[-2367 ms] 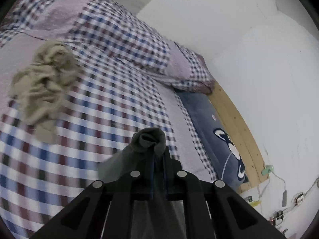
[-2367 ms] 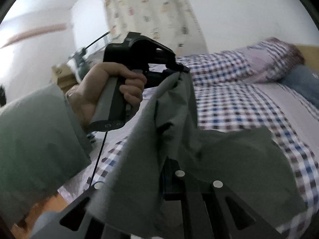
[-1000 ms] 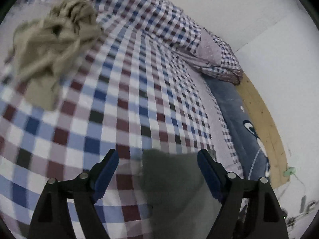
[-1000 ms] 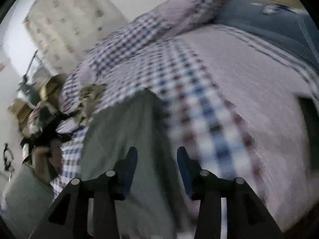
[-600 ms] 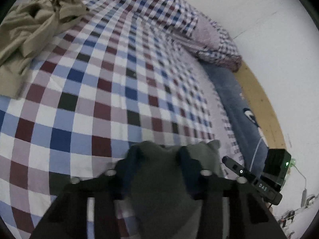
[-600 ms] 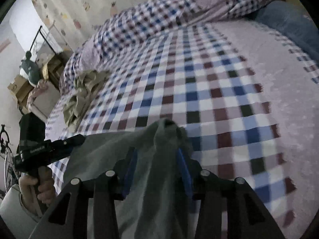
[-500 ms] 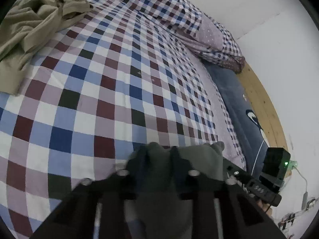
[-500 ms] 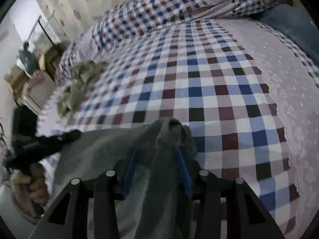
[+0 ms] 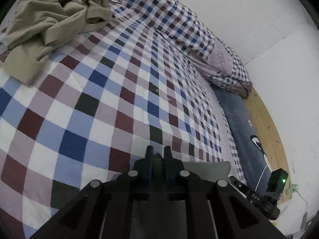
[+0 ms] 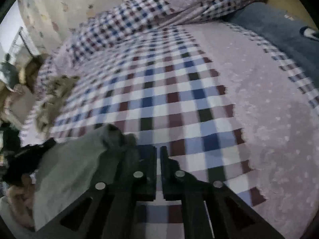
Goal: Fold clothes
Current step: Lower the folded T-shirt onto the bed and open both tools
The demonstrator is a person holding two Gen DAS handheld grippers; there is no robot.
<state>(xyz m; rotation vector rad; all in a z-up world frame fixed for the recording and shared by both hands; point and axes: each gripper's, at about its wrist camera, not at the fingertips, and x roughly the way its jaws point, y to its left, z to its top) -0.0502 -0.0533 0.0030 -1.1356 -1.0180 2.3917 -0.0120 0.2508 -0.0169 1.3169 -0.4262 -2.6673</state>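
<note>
Here the left tongs [image 9: 158,153] pinch the grey garment [image 9: 207,168] on the checked bedspread [image 9: 111,91], the right tongs [image 10: 158,153] pressed together beside it.

- left gripper [image 9: 158,155]: black angular frame, round silver screws, dark blue finger pads
- right gripper [image 10: 158,155]: same black frame, silver screws, lower centre of frame

Ahead of my left gripper [image 9: 158,154] the checked bedspread [image 9: 123,91] lies bare and open far across the middle. A crumpled khaki garment [image 9: 53,18] blocks the far left. The rolled checked quilt [image 9: 179,25] and white wall [image 9: 259,20] close off the far side.
</note>
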